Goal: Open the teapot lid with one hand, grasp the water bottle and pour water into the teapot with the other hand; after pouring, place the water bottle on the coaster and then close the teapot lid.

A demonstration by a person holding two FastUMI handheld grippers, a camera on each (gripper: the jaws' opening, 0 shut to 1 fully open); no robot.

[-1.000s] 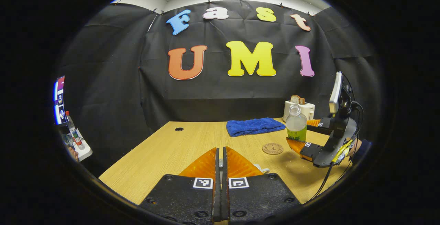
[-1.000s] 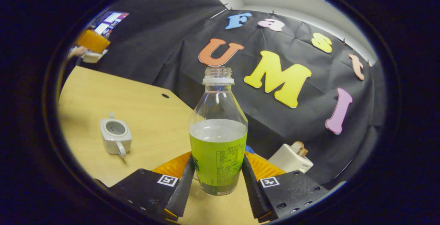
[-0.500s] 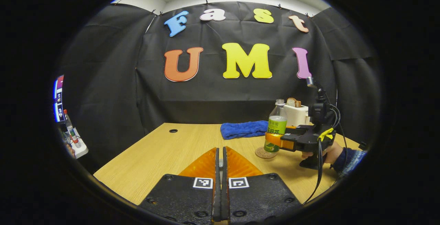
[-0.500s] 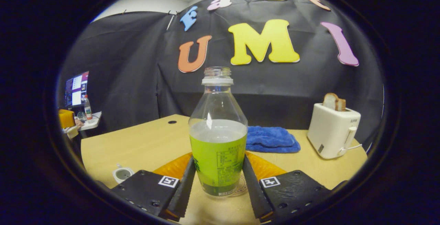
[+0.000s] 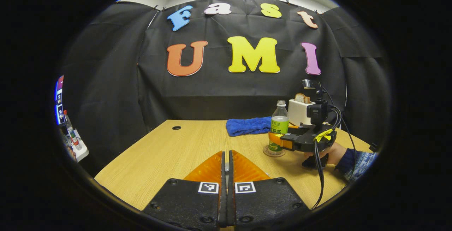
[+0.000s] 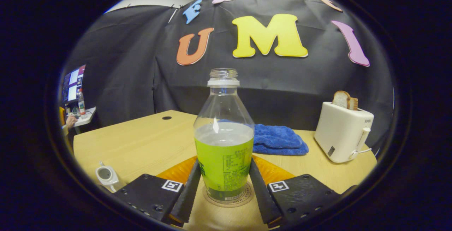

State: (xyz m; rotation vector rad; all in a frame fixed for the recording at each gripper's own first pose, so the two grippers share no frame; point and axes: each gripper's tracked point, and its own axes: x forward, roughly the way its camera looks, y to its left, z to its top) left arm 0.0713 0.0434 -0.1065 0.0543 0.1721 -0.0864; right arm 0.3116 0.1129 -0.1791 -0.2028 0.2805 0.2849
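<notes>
While the right tongs [image 6: 223, 188] clamp the water bottle [image 6: 224, 146] by both fingers at its label, the bottle stands upright on the coaster [image 6: 229, 198], uncapped and roughly half full, near the worktop [image 6: 148, 142] right edge. Left tongs [image 5: 227, 188] are closed, fingers together; whether they hold anything cannot be told. Teapot [image 6: 106, 175] sits lidless near the worktop's front-left corner. Blue towel [image 6: 279, 140] and toaster [image 6: 344, 132] lie along the back edge.

Right tongs [image 6: 223, 188] clamp something; left tongs [image 5: 228, 174] pressed together.
</notes>
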